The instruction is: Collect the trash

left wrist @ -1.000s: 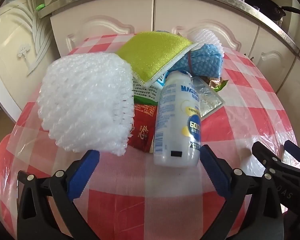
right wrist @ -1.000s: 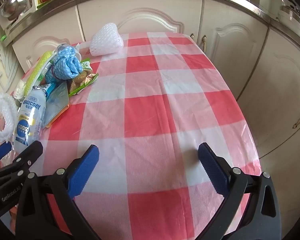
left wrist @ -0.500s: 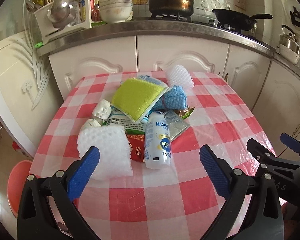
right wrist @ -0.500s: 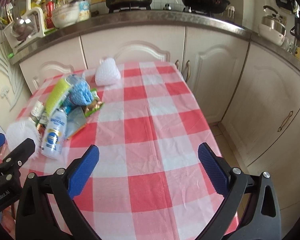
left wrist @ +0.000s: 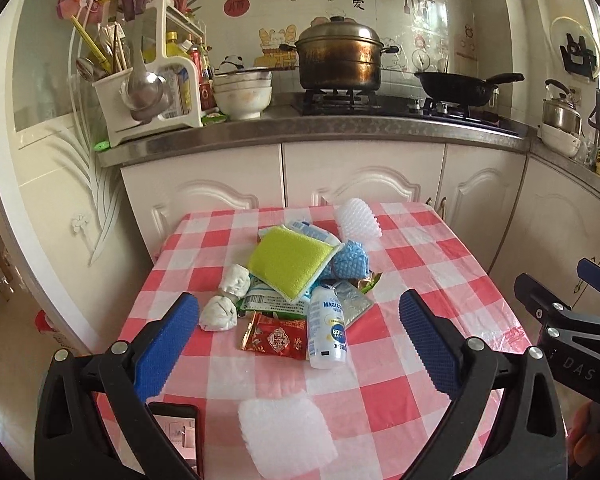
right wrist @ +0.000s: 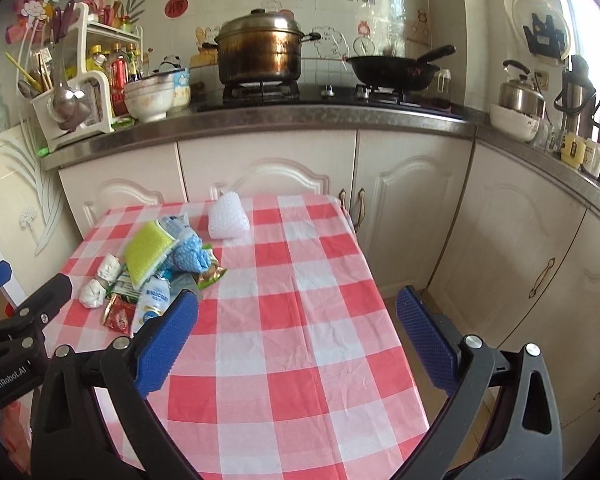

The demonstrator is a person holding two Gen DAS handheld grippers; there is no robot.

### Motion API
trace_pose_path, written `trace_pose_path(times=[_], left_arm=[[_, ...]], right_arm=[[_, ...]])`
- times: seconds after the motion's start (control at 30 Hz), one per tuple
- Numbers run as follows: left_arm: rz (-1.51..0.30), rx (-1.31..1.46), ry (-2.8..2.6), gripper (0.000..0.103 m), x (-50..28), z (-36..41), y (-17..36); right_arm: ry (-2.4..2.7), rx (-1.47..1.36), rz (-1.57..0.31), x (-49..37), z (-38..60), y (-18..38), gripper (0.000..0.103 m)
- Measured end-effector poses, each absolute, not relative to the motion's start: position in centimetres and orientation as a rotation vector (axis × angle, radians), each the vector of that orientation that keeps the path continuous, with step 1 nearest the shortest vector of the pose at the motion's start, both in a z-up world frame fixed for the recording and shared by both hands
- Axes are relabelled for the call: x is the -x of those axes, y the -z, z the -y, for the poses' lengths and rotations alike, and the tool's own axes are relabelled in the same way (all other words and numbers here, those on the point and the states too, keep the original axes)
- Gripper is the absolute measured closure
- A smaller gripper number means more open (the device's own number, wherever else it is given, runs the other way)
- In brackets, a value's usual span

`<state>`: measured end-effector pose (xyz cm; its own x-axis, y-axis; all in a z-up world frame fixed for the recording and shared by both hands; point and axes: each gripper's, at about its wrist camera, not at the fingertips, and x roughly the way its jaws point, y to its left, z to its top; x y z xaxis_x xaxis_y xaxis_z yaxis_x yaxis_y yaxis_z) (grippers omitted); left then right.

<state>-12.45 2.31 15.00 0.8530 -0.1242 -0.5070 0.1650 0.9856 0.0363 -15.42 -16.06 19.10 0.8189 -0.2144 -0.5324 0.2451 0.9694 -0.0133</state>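
- The left gripper [left wrist: 296, 332] and the right gripper [right wrist: 296, 332] both hung above the checked table [left wrist: 412, 392] with jaws spread wide, holding nothing — neither had committed to a piece of trash.
- Nearest, at 6 o'clock under the left gripper, lay a white foam net [left wrist: 286, 436], just beside a phone [left wrist: 176, 436] at 7 o'clock. A careless pinch could have dragged the phone along.
- Toward 12 o'clock lay the pile: a white bottle [left wrist: 326, 330] beside a red wrapper [left wrist: 276, 336], with a yellow-green sponge [left wrist: 290, 264] on top. The bottle would likely have rolled if nudged — and grabbing the sponge might have scattered the wrappers beneath it.
- Farthest, another foam net [left wrist: 358, 222] sat near the table's far edge, where a push might have knocked it off.
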Motion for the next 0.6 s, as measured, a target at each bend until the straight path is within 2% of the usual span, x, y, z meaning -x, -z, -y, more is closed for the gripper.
trace_pose_path(times=[0.37, 0.6], left_arm=[[-0.465, -0.050, 0.147, 0.005, 13.6, -4.3, -17.0], [-0.472, -0.049, 0.148, 0.005, 13.6, -4.4, -17.1]], right_arm=[[0.245, -0.031, -0.480, 17.2, 14.6, -22.1, 0.003], [0.223, -0.040, -0.484, 17.7, 14.1, -22.1, 0.003]])
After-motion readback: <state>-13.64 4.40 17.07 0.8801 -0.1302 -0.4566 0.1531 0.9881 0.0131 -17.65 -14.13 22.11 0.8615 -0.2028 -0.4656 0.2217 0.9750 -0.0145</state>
